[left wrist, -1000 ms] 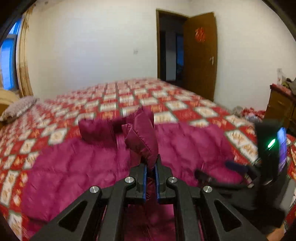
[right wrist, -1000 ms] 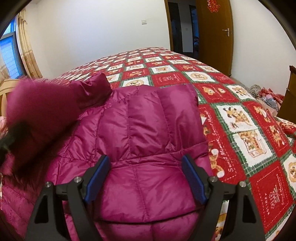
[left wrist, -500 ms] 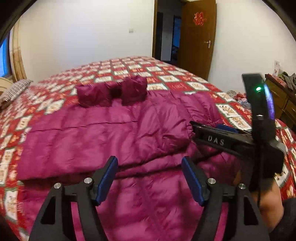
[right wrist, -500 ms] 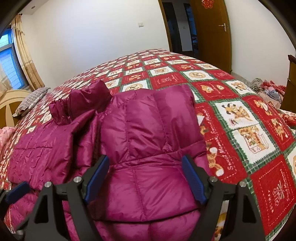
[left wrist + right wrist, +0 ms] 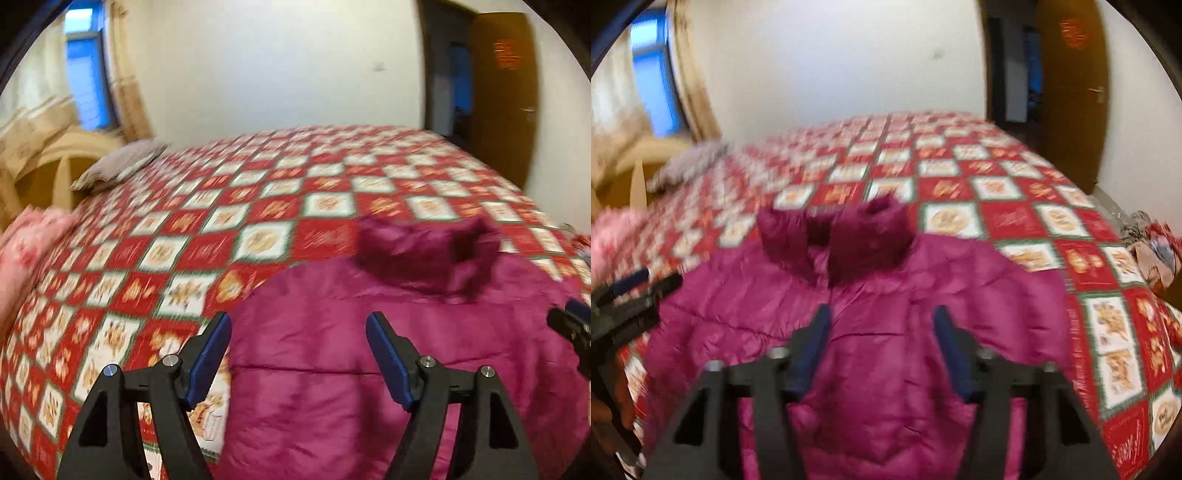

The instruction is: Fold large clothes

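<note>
The puffy purple-red quilted jacket (image 5: 886,332) is laid flat for folding; the left gripper (image 5: 299,354) is held wide and empty, and the right gripper (image 5: 882,347) has just been narrowed, with nothing pinched.

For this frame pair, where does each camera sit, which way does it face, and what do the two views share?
Left wrist: on the left gripper, looking down over the magenta jacket's left part; the right gripper's tip shows at the right edge.
Right wrist: on the right gripper, centred over the jacket, collar ahead; the left gripper shows at the left edge.
Shared: jacket, patchwork bedspread, pillow, brown door.
</note>
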Tool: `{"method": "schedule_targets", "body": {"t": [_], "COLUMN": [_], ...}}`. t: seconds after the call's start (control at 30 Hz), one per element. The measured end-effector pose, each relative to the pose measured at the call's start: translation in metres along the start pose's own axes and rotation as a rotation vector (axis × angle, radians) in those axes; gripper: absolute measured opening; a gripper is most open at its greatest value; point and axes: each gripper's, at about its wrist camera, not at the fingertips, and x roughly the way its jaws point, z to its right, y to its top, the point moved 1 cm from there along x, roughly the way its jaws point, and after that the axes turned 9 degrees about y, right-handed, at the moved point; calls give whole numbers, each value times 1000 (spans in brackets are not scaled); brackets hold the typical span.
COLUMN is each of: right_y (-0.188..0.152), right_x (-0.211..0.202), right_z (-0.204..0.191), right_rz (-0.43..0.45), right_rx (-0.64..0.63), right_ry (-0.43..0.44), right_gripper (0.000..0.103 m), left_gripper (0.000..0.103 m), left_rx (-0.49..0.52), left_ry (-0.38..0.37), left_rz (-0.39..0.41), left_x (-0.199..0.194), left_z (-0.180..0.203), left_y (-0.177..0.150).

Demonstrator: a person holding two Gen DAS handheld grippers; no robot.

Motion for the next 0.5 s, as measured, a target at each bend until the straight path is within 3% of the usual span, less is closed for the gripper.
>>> {"method": "schedule_targets", "body": {"t": [0.1, 0.27, 0.5], "right_y": [-22, -52, -60], "right_x": [24, 27, 22], "right_z": [4, 13, 7], "right_rz": [-81, -99, -123], "right_rx": [14, 40, -18], "right_ry": [0, 29, 26], "right_gripper": [46, 49, 49], "left_gripper": [76, 76, 78], "left_rx": [-23, -83, -111], "left_ry": [22, -15, -16], "left_rz": [-65, -102, -165], "left_x": [21, 31, 42], "left_z": [-12, -22, -20], "left_y": [-28, -67, -76]}}
